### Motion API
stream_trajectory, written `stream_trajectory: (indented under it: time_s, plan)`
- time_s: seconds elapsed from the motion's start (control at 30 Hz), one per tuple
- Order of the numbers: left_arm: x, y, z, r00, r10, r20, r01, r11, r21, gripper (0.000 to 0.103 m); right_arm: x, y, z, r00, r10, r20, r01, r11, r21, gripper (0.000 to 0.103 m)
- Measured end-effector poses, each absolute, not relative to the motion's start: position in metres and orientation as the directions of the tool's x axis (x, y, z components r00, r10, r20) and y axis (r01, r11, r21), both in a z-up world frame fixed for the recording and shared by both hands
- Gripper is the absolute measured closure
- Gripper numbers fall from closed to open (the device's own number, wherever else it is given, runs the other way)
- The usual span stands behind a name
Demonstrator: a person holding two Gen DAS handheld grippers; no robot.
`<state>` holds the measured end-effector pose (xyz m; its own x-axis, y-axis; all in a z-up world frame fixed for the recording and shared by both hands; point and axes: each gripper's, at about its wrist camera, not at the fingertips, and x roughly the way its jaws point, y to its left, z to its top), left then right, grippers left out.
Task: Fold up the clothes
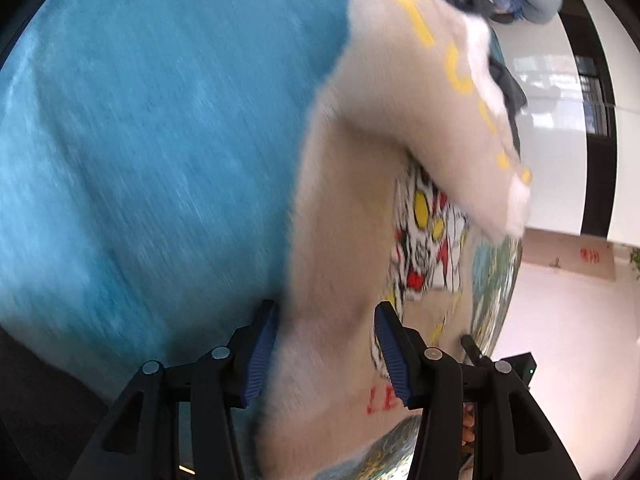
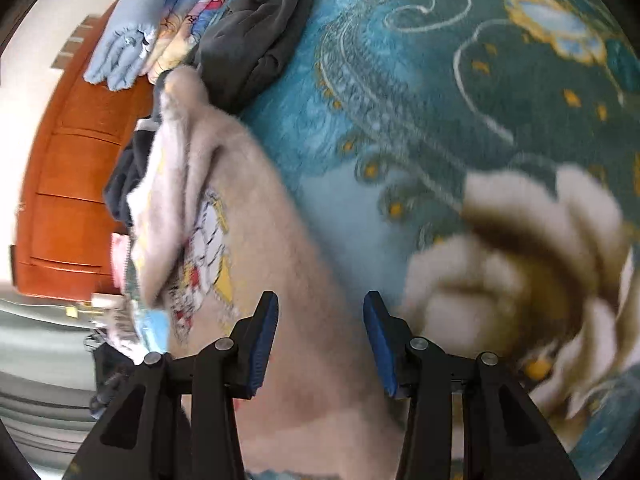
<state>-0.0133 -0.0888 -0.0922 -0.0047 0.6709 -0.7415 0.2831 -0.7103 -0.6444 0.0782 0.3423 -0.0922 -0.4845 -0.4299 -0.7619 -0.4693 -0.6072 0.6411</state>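
Sweater point(image 1: 360, 208), cream and fuzzy, is running up the left wrist view from 6 o'clock toward 1 o'clock over the blue blanket point(image 1: 140, 140). Its printed cartoon panel in red, yellow and black is showing at about 4 o'clock of centre, and yellow lettering is lying along the sleeve near 1 o'clock. The left gripper point(image 1: 326, 354) is standing with its jaws well apart; cloth is passing between the blue pads, yet neither pad is visibly pinching it, so grasp is judged not made. Heavy motion blur is limiting detail.

In the right wrist view the sweater point(image 2: 248, 220) is lying bunched from 6 o'clock up toward 10 o'clock on the patterned blanket point(image 2: 440, 80), its print partly tucked inside a fold. The right gripper point(image 2: 320, 344) is likewise gaping, with the fabric edge lying between its fingers and nothing clamped. A dark garment point(image 2: 256, 40) and a stack of pale-blue clothes point(image 2: 140, 36) are sitting near 11 o'clock.

Judgement: the garment is looking rumpled, neither flat nor neatly folded. The scene is fitting either taking hold of an edge or letting one go; the pictures are not settling which.
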Motion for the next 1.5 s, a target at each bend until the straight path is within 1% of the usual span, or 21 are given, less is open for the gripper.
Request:
stream_trajectory:
  time_s: [0.1, 0.13, 0.2, 0.23, 0.27, 0.37, 0.47, 0.5, 0.53, 0.57, 0.6, 0.67, 0.83, 0.9, 1.1, 1.2, 1.27, 1.37, 1.43, 1.5]
  plan:
    - [-0.007, -0.077, -0.093, 0.043, 0.668, -0.743, 0.257, -0.726, -0.638, 0.049, 0.085, 0.334, -0.090, -0.500, -0.476, -0.723, -0.439, -0.581, 0.686, 0.058]
    - [-0.004, -0.075, -0.091, 0.046, 0.663, -0.747, 0.250, -0.732, -0.634, 0.051, 0.086, 0.331, -0.087, -0.505, -0.484, -0.715, -0.429, -0.578, 0.694, 0.059]
    - [0.001, -0.072, -0.089, 0.075, 0.656, -0.751, 0.237, -0.743, -0.626, 0.051, 0.089, 0.327, -0.082, -0.516, -0.498, -0.697, -0.409, -0.572, 0.711, 0.072]
    - [0.004, -0.070, -0.088, 0.092, 0.653, -0.752, 0.232, -0.748, -0.621, 0.051, 0.090, 0.325, -0.079, -0.521, -0.504, -0.689, -0.400, -0.569, 0.719, 0.074]
    - [0.004, -0.069, -0.088, 0.102, 0.651, -0.752, 0.231, -0.751, -0.618, 0.051, 0.091, 0.323, -0.077, -0.518, -0.512, -0.685, -0.393, -0.569, 0.722, 0.078]
    - [0.014, -0.067, -0.084, 0.120, 0.652, -0.748, 0.229, -0.752, -0.619, 0.051, 0.092, 0.310, -0.074, -0.473, -0.526, -0.707, -0.379, -0.603, 0.702, 0.081]
    - [0.025, -0.065, -0.081, 0.150, 0.637, -0.756, 0.216, -0.767, -0.604, 0.052, 0.099, 0.305, -0.077, -0.438, -0.523, -0.731, -0.379, -0.630, 0.678, 0.082]
    - [0.031, -0.064, -0.081, 0.160, 0.627, -0.763, 0.207, -0.777, -0.595, 0.054, 0.101, 0.305, -0.079, -0.435, -0.519, -0.736, -0.382, -0.634, 0.673, 0.087]
    - [0.037, -0.063, -0.080, 0.171, 0.616, -0.769, 0.198, -0.786, -0.585, 0.063, 0.102, 0.306, -0.079, -0.438, -0.512, -0.739, -0.389, -0.633, 0.669, 0.090]
    - [0.040, -0.062, -0.076, 0.161, 0.603, -0.782, 0.180, -0.797, -0.577, 0.076, 0.103, 0.308, -0.077, -0.451, -0.511, -0.732, -0.387, -0.627, 0.676, 0.092]
    - [0.043, -0.060, -0.072, 0.149, 0.589, -0.794, 0.161, -0.807, -0.568, 0.081, 0.105, 0.310, -0.075, -0.464, -0.510, -0.725, -0.385, -0.621, 0.683, 0.092]
    - [0.046, -0.065, -0.060, 0.107, 0.604, -0.790, 0.147, -0.795, -0.588, 0.089, 0.107, 0.312, -0.065, -0.491, -0.517, -0.702, -0.361, -0.612, 0.703, 0.093]
    - [0.050, -0.076, -0.019, 0.005, 0.624, -0.781, 0.102, -0.778, -0.620, 0.091, 0.106, 0.314, -0.024, -0.582, -0.528, -0.619, -0.263, -0.598, 0.757, 0.094]
    - [0.055, -0.080, -0.001, -0.018, 0.633, -0.774, 0.074, -0.771, -0.632, 0.091, 0.106, 0.310, -0.005, -0.589, -0.544, -0.598, -0.216, -0.607, 0.765, 0.094]
    - [0.077, -0.086, 0.025, -0.018, 0.673, -0.739, 0.037, -0.738, -0.673, 0.091, 0.142, 0.306, 0.034, -0.544, -0.595, -0.592, -0.107, -0.650, 0.752, 0.094]
    - [0.088, -0.089, 0.038, -0.018, 0.693, -0.721, 0.018, -0.721, -0.693, 0.091, 0.154, 0.315, 0.035, -0.547, -0.601, -0.583, -0.120, -0.632, 0.765, 0.094]
    - [0.080, -0.099, 0.040, -0.054, 0.715, -0.697, 0.050, -0.695, -0.717, 0.091, 0.152, 0.323, 0.029, -0.579, -0.608, -0.543, -0.140, -0.582, 0.801, 0.094]
    - [0.061, -0.109, 0.027, -0.114, 0.749, -0.653, 0.154, -0.636, -0.756, 0.091, 0.142, 0.328, 0.027, -0.606, -0.591, -0.532, -0.169, -0.558, 0.813, 0.094]
    - [0.049, -0.123, 0.011, -0.157, 0.791, -0.592, 0.246, -0.549, -0.799, 0.091, 0.127, 0.329, 0.025, -0.618, -0.579, -0.532, -0.192, -0.546, 0.816, 0.094]
    - [0.040, -0.130, -0.002, -0.189, 0.820, -0.541, 0.299, -0.477, -0.827, 0.091, 0.109, 0.331, 0.026, -0.637, -0.575, -0.514, -0.193, -0.527, 0.828, 0.094]
